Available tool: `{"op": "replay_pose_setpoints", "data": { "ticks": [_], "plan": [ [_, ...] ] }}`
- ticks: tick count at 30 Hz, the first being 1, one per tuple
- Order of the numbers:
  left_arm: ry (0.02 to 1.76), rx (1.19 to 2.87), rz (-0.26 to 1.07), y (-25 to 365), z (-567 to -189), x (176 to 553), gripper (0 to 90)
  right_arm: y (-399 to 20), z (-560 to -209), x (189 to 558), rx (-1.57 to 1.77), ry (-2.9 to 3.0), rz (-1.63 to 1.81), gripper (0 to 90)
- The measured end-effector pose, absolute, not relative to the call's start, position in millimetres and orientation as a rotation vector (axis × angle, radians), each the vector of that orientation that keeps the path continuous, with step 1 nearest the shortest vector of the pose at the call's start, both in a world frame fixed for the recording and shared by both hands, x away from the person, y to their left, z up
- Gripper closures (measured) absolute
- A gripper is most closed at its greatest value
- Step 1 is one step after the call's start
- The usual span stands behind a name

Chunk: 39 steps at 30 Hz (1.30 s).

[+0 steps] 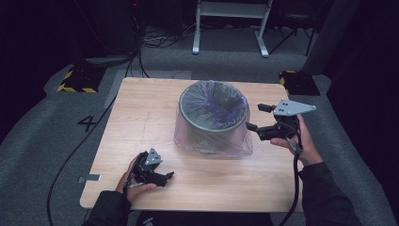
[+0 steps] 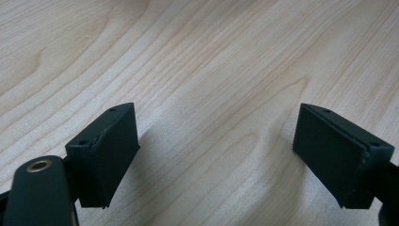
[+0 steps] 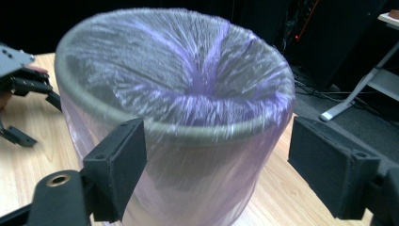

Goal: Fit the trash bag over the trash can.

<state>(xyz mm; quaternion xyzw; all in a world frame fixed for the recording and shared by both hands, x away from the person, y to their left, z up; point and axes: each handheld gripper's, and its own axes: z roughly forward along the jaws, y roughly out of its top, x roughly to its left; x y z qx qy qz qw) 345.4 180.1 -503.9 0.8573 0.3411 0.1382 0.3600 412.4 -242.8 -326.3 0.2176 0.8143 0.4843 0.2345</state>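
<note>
A round grey bin (image 1: pixel 214 113) lined with a thin purple-tinted plastic bag stands at the middle of the wooden table (image 1: pixel 141 108). The bag's skirt hangs down over the bin's outside to the tabletop. My right gripper (image 1: pixel 258 117) is held above the table just right of the bin, open, jaws pointing at its rim. In the right gripper view the bin (image 3: pixel 179 94) looms close ahead of the open right gripper (image 3: pixel 216 174), with nothing between the jaws. My left gripper (image 1: pixel 165 179) rests low near the table's front left, open over bare wood (image 2: pixel 216 70).
The left gripper (image 3: pixel 19 80) shows past the bin at the far left of the right gripper view. Grey floor surrounds the table, with cables (image 1: pixel 70 155), a white frame (image 1: pixel 230 23) behind, and striped yellow-black bases (image 1: pixel 77 80) at the back corners.
</note>
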Motion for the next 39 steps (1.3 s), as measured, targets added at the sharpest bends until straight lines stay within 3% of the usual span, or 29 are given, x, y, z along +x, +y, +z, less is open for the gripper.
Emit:
{"op": "replay_pose_setpoints", "data": {
  "ticks": [39],
  "plan": [
    [0.882, 2.207, 0.358, 180, -504, 345, 14.6, -169, -305, 471, 0.635, 2.32, 1.292, 20.6]
  ]
}}
